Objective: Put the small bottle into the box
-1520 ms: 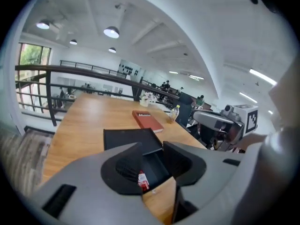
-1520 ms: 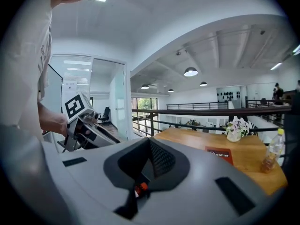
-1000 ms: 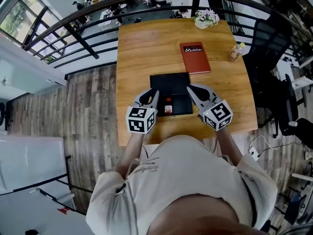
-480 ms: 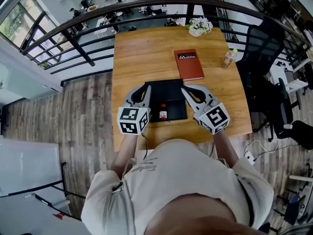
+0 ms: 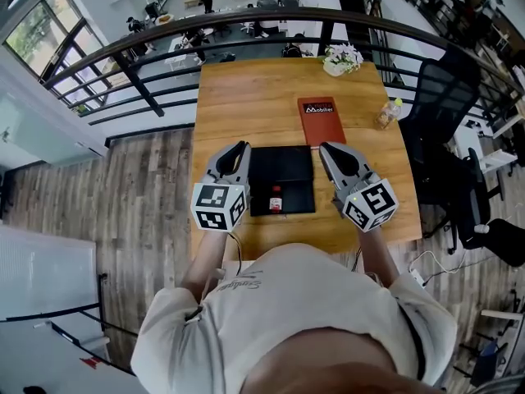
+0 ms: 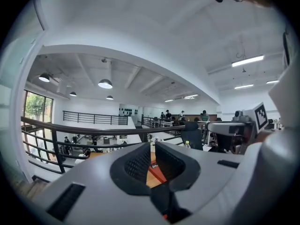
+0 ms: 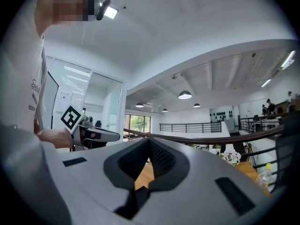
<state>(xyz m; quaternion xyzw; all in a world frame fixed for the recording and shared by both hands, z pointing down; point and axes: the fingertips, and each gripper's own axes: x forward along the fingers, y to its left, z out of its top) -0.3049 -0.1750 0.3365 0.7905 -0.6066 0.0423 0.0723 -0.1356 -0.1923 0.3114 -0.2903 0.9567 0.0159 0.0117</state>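
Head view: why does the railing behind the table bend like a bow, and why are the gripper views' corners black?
Head view: the wide lens bows straight lines, the edges of the table as well as the railing, so its real shape is unclear. Left gripper view and right gripper view: each is a round fisheye image, leaving black corners; in the left one a ceiling lamp glares white.

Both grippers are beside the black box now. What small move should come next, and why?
Probably draw both grippers back toward the person and finish. The small bottle seems to stand inside the black box, near its front edge. The left gripper and the right gripper are both shut and empty, one at each side of the box.
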